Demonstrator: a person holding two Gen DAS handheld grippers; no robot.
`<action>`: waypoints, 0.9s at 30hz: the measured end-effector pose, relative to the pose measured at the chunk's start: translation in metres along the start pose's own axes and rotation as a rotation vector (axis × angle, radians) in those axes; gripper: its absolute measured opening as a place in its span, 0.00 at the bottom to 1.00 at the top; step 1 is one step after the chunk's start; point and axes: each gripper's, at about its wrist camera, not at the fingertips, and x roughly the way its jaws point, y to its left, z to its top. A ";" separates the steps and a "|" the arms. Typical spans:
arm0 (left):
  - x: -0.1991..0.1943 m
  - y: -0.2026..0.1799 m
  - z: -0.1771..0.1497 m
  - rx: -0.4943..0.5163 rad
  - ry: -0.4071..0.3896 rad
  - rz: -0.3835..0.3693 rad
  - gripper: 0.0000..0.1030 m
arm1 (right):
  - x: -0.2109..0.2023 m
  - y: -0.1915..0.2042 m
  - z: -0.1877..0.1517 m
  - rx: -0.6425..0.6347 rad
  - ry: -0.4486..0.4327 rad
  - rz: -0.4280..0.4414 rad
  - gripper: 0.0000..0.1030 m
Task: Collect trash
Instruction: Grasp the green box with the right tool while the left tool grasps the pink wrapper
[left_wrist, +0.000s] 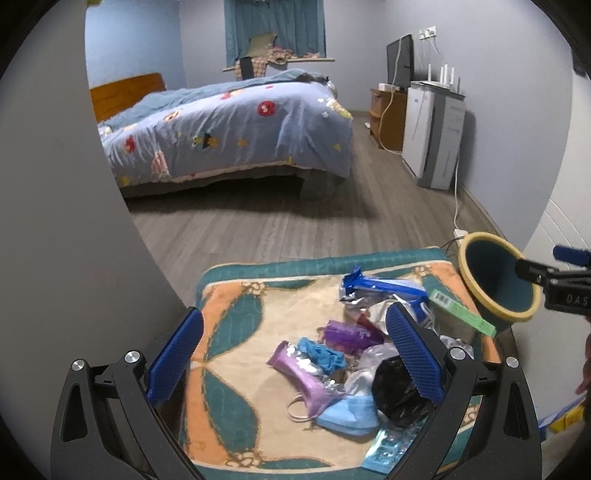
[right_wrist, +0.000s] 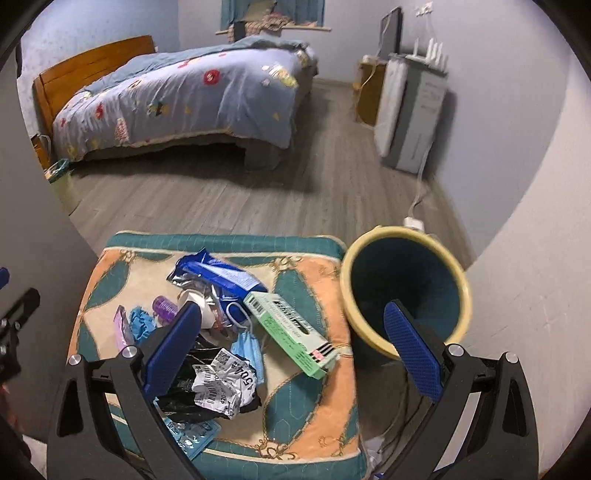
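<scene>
Trash lies heaped on a patterned cushion (left_wrist: 236, 332) (right_wrist: 299, 410): a blue wrapper (left_wrist: 384, 286) (right_wrist: 225, 277), a green box (left_wrist: 461, 312) (right_wrist: 291, 330), purple wrappers (left_wrist: 306, 380), a blue face mask (left_wrist: 347, 413) (right_wrist: 247, 350), a black bag (left_wrist: 395, 387) (right_wrist: 181, 376) and a crumpled label (right_wrist: 225, 387). A yellow-rimmed teal bin (left_wrist: 495, 277) (right_wrist: 406, 288) stands just right of the cushion. My left gripper (left_wrist: 295, 354) hovers open over the pile. My right gripper (right_wrist: 291, 350) is open too, spanning the green box and the bin's near rim. Neither holds anything.
A bed with a blue quilt (left_wrist: 229, 125) (right_wrist: 177, 96) stands across the wood floor. A white appliance (left_wrist: 432, 136) (right_wrist: 410, 110) and a wooden cabinet line the right wall. A cable and plug (right_wrist: 413, 221) lie on the floor behind the bin. A wall (left_wrist: 55, 184) rises at left.
</scene>
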 end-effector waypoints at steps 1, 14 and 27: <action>0.004 0.005 0.000 -0.021 0.014 -0.021 0.95 | 0.006 -0.001 0.000 -0.010 0.004 -0.003 0.95; 0.098 0.008 -0.055 -0.019 0.271 0.038 0.93 | 0.084 0.019 -0.013 -0.210 0.165 0.029 0.94; 0.142 0.001 -0.089 -0.062 0.381 -0.034 0.78 | 0.133 0.020 -0.033 -0.291 0.315 0.066 0.78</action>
